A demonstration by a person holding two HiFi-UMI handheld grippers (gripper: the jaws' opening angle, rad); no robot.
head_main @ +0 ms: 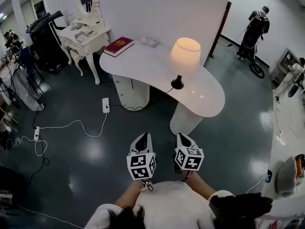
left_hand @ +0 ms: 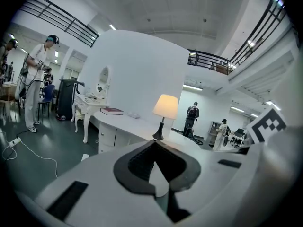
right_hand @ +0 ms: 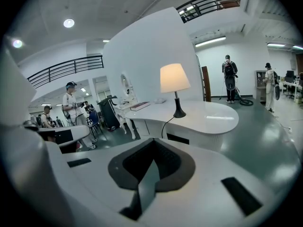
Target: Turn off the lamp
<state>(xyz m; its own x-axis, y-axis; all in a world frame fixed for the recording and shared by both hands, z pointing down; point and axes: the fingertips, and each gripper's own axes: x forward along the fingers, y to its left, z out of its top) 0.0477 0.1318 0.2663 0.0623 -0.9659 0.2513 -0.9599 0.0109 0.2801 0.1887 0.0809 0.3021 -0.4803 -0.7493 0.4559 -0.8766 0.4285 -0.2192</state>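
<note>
Bright, even indoor light; glowing lamp (head_main: 185, 51); fisheye-warped, vignetted edges.

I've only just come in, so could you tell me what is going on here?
A person holds the left gripper and the right gripper out in front, both shut and empty, short of a white table. The lamp on it is lit, and neither gripper touches it. A red book lies near the table's far edge.
</note>
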